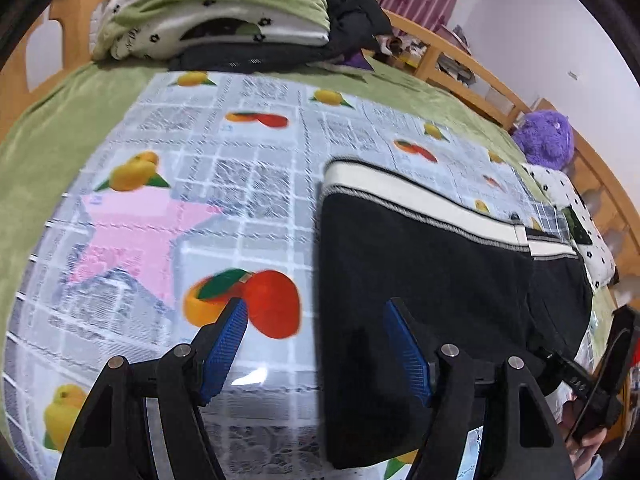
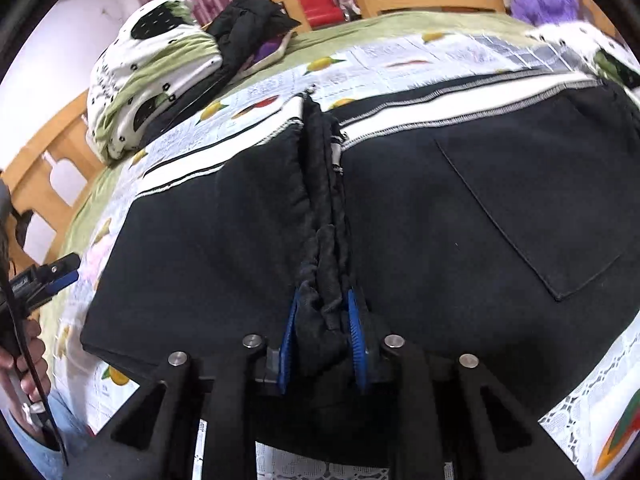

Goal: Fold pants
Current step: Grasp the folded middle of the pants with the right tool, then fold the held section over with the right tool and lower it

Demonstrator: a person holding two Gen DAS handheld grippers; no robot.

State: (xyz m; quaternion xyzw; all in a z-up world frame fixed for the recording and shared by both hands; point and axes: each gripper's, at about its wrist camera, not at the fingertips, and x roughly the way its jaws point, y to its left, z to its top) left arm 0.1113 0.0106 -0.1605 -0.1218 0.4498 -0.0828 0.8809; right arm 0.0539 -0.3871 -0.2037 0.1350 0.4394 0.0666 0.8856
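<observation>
Black pants [image 1: 432, 264] with a white side stripe [image 1: 400, 192] lie flat on a fruit-print cloth [image 1: 248, 184] spread over the bed. My left gripper [image 1: 316, 320] is open just above the pants' left edge, with one blue pad over the cloth and the other over the black fabric. In the right wrist view the pants [image 2: 460, 216] fill the middle and show a back pocket [image 2: 532, 216]. My right gripper [image 2: 322, 320] is shut on a bunched ridge of the black fabric at the near edge. Each gripper also shows at the other view's edge: right gripper [image 1: 600, 380], left gripper [image 2: 60, 272].
A folded white-and-green quilt [image 1: 216, 12] and a black jacket [image 1: 356, 16] are stacked at the far end of the green blanket [image 1: 48, 136]. A purple plush toy [image 1: 546, 138] and a spotted pillow [image 1: 576, 208] sit at the right. A wooden bed rail [image 1: 460, 64] borders the bed.
</observation>
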